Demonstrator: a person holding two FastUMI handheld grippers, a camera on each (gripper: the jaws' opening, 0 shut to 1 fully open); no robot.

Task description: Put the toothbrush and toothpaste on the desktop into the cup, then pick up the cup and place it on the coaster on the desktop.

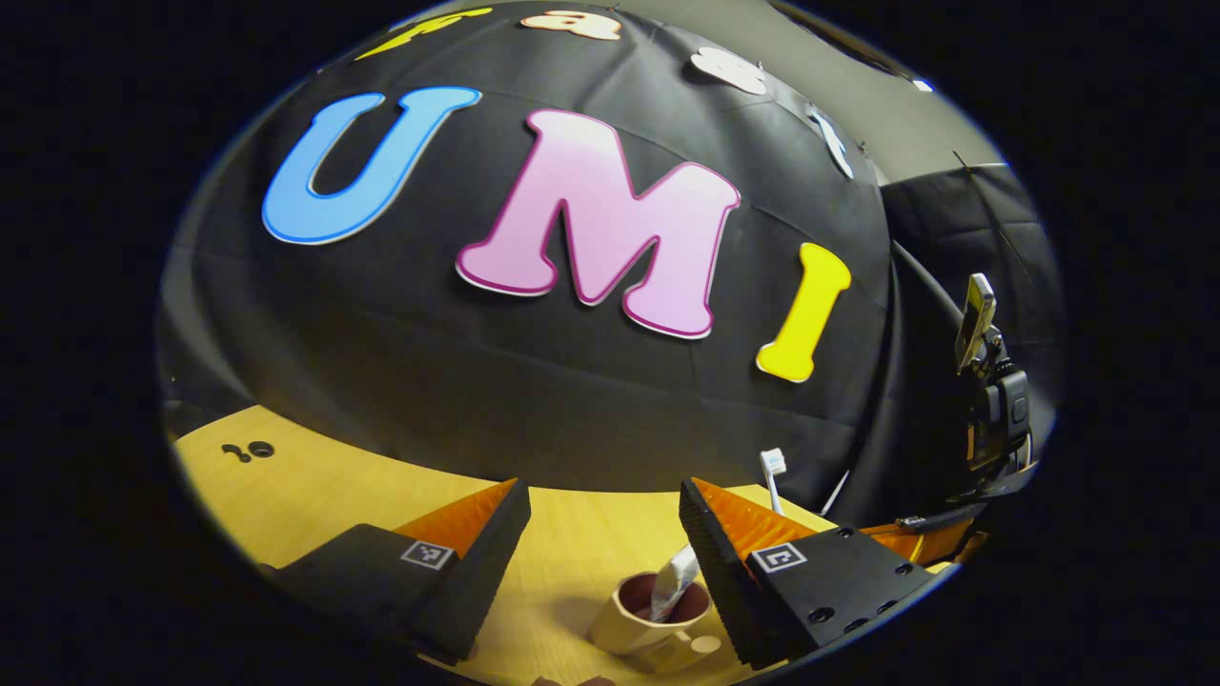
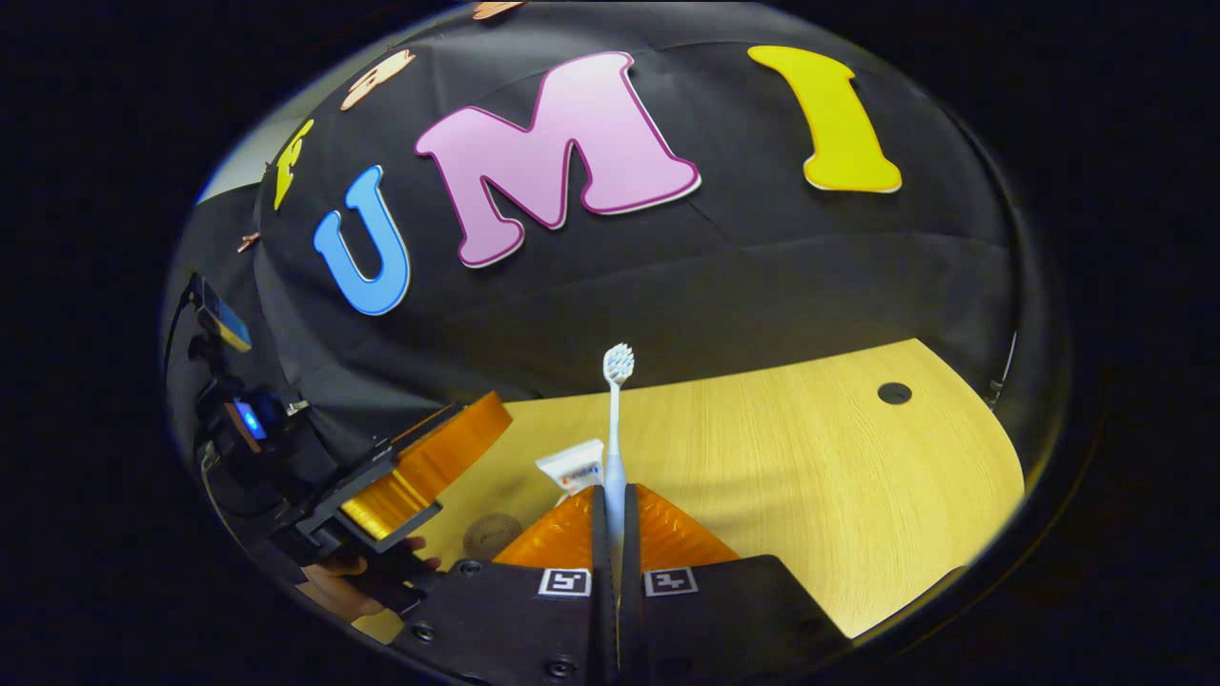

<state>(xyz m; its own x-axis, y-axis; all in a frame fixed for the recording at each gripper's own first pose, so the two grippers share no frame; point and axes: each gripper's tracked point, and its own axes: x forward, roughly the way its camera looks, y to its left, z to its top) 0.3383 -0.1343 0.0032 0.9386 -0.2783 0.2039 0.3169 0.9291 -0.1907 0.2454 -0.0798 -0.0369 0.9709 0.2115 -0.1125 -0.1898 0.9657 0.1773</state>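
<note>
A light wooden desk (image 2: 820,476) with a round cable hole (image 2: 894,393) stands against the black cloth wall (image 1: 534,400), under dim light.

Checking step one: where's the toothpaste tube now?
In the left gripper view the white toothpaste tube stands tilted inside the cream ceramic mug on the wooden desktop, just ahead of the open left tongs.

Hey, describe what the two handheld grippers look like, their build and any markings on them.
Each gripper has two wedge-shaped fingers with ribbed inner faces on dark, blocky bodies fastened with screws. The left gripper carries a small square black-and-white tag on each finger block; the right gripper has a matching pair of tags. In the right gripper view, the left gripper carries a small device with a blue light.
</note>
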